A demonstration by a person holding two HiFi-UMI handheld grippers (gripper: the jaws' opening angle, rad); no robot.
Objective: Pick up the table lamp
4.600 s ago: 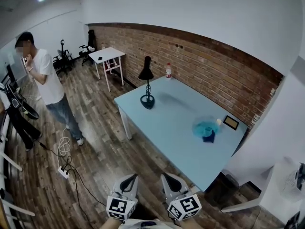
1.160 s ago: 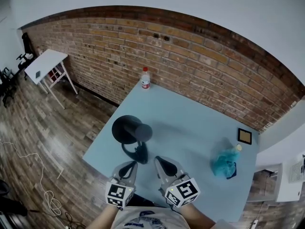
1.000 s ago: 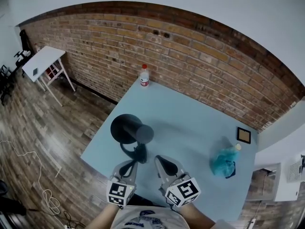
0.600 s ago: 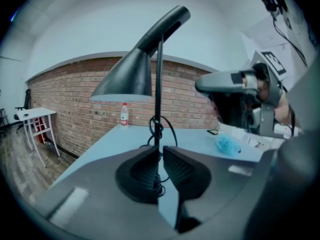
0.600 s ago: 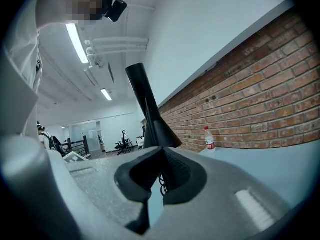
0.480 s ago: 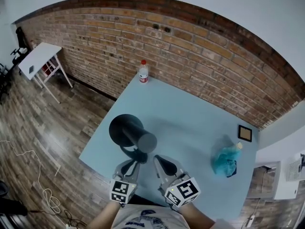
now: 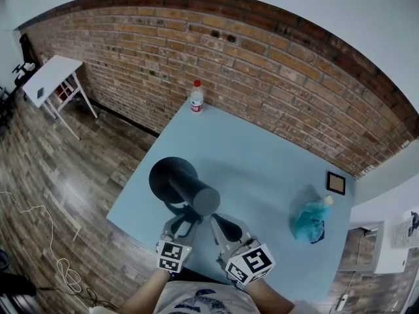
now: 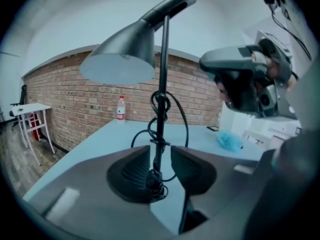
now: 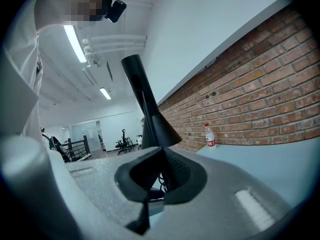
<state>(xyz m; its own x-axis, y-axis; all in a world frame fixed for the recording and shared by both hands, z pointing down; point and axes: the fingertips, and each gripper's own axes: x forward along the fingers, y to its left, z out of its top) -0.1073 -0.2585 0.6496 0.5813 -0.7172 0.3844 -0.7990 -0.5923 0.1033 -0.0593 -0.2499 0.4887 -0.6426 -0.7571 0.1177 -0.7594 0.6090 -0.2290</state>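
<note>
Table lamp [image 7: 173, 178] stands upright on the near-left part of the blue desk [image 7: 262, 156], black shade toward the camera.

Containers: clear bottle [image 7: 196, 97] with a red cap at the far desk edge by the brick wall, contents can't be made out. Teal bag [image 7: 308, 221] on the right side of the desk, nothing visible inside. Small framed square [image 7: 336, 183] just beyond the bag.

Left gripper [image 7: 186, 216]: jaws apart and have just been opening. The left gripper view shows the lamp stem [image 8: 160, 109] with its wound cord standing between them, pads not pressing on it. The head view hides that stem under the shade.

Right gripper [image 7: 219, 222]: jaws closed on nothing, and the right gripper view puts the shade behind them. That view alone shows office chairs far back.

Versus half a second ago: the left gripper is further in at the lamp base, and the right gripper sits about where it was.
</note>
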